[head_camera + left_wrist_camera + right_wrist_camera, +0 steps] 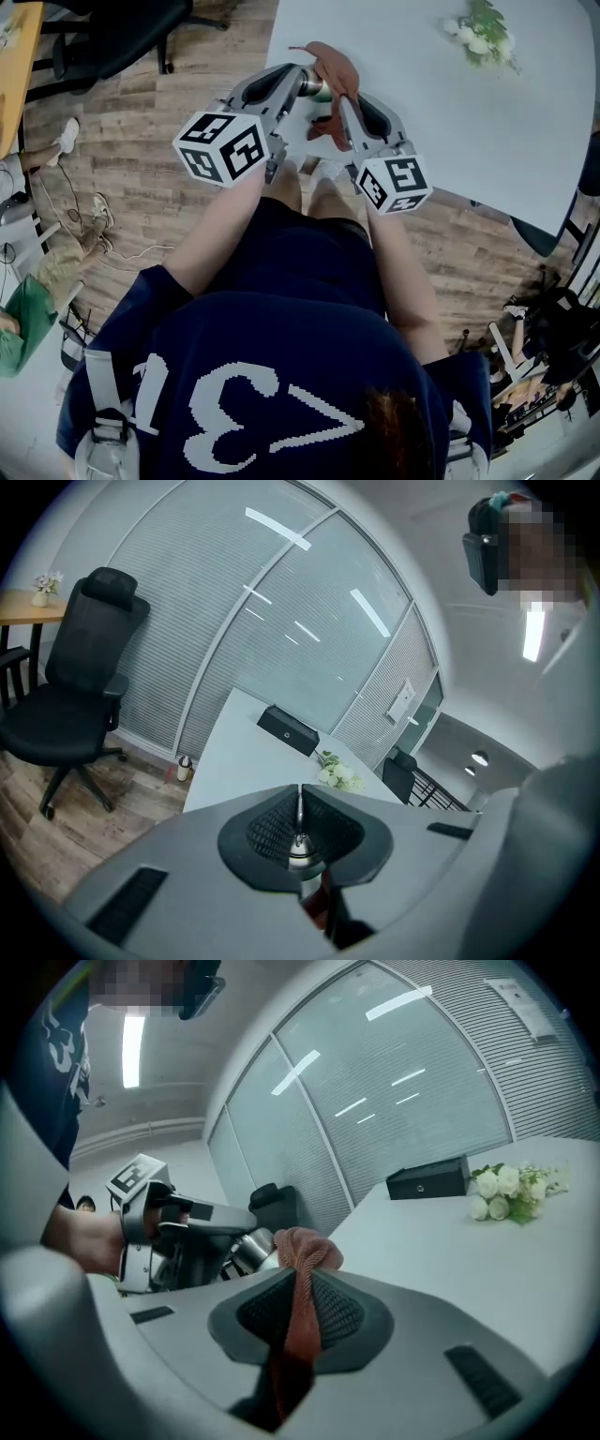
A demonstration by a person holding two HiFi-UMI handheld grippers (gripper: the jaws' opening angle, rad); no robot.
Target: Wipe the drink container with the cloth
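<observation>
Cloth (pixel 302 1316) between jaws, right gripper view

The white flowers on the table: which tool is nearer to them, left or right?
Right. The right tool, gripping the cloth, is over the table edge on the flowers' side; the left tool, holding the drink container, is beside it, farther away.

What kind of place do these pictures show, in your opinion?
Probably an office or a meeting room. A black swivel office chair, a large white table and glass walls with blinds point to that.
</observation>
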